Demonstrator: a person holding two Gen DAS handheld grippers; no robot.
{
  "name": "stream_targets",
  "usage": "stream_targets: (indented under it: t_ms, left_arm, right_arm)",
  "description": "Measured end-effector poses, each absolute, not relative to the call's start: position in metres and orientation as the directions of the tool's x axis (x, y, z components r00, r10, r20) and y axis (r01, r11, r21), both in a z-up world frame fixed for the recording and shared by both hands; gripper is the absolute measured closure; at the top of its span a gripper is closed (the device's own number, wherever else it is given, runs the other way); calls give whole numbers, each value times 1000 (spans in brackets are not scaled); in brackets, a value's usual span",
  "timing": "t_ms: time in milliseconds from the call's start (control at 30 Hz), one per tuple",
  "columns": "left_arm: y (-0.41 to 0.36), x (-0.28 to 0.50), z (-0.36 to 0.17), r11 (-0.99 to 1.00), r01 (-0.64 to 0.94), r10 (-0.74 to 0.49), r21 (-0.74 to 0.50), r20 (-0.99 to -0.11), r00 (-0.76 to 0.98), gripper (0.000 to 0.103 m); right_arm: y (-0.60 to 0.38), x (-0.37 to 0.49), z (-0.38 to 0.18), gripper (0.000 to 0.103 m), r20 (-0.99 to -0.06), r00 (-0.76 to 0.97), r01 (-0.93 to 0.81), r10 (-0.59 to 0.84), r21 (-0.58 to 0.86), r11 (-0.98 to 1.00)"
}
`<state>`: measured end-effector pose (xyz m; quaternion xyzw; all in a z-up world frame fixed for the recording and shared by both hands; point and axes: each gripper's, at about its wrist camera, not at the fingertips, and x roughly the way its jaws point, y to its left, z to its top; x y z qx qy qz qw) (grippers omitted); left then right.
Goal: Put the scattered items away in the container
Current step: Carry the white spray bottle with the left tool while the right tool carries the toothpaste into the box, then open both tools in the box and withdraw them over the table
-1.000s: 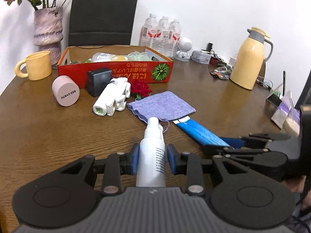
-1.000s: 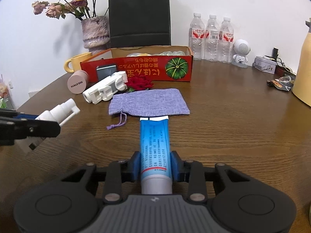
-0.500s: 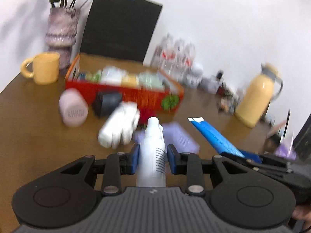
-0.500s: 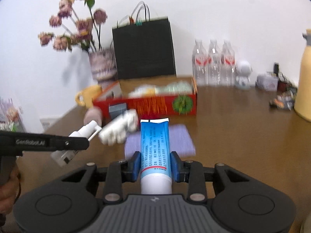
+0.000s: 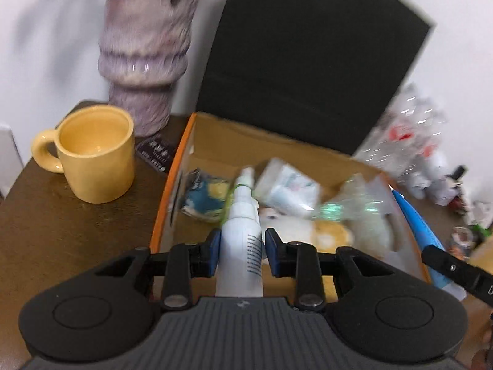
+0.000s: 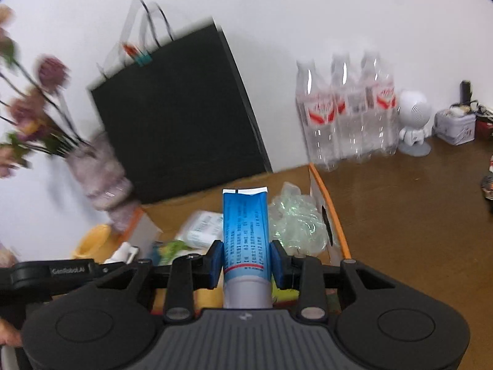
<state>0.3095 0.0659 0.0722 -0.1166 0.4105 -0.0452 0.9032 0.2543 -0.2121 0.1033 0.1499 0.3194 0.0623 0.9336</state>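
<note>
My left gripper (image 5: pixel 240 254) is shut on a white spray bottle (image 5: pixel 242 234) and holds it above the open cardboard box (image 5: pixel 172 182), over its left half. My right gripper (image 6: pixel 246 260) is shut on a blue toothpaste tube (image 6: pixel 246 231) and holds it above the same box (image 6: pixel 326 203), over its right half. The tube also shows at the right of the left wrist view (image 5: pixel 416 222). The box holds several items, among them a white packet (image 5: pixel 286 185) and a green mesh sponge (image 6: pixel 295 222).
A yellow mug (image 5: pixel 92 154) and a purple vase (image 5: pixel 144 46) stand left of the box. A black paper bag (image 6: pixel 172 114) stands behind it. Water bottles (image 6: pixel 348 111) and a small white robot figure (image 6: pixel 414 120) stand at the back right on the wooden table (image 6: pixel 416 215).
Both grippers have lifted from the table and moved forward to hover over the box, each still holding its item. The scattered items on the table have dropped out of view.
</note>
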Motion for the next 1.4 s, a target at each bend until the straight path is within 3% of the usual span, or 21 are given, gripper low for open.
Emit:
stream_targets:
  t_ms: [133, 200, 300, 367, 433, 633, 800, 1033, 1400]
  left_arm:
    - [64, 325, 56, 980, -46, -125, -196, -773, 622, 71]
    - [65, 324, 55, 979, -65, -112, -194, -775, 622, 51]
    - [60, 315, 62, 983, -30, -120, -179, -768, 629, 33]
    - [55, 307, 69, 990, -12, -101, -142, -759, 643, 26]
    - [51, 296, 78, 994, -10, -75, -108, -751, 656, 25]
    - [46, 244, 109, 996, -18, -50, -89, -707, 706, 0]
    - [34, 138, 112, 997, 70, -71, -26, -622, 780, 0]
    - [37, 33, 57, 1000, 4, -11, -13, -624, 781, 0]
    - [31, -16, 17, 1000, 24, -19, -1, -652, 758, 0]
  right_arm:
    - [-198, 294, 75, 71, -678, 704, -6, 213, 294, 956]
    - [-193, 304, 62, 71, -712, 668, -5, 219, 289, 957]
    - [-187, 307, 54, 69, -740, 642, -11, 203, 256, 967]
    - [-185, 303, 58, 57, -747, 639, -8, 184, 233, 973]
    - [-186, 295, 67, 35, -740, 654, 13, 156, 216, 976]
    - [-201, 233, 102, 13, -682, 720, 22, 129, 208, 978]
    - [-205, 137, 101, 2, -633, 761, -38, 140, 173, 984]
    - [-196, 35, 50, 2, -664, 732, -116, 148, 93, 989]
    - [-181, 5, 3, 1, -687, 708, -122, 167, 114, 986]
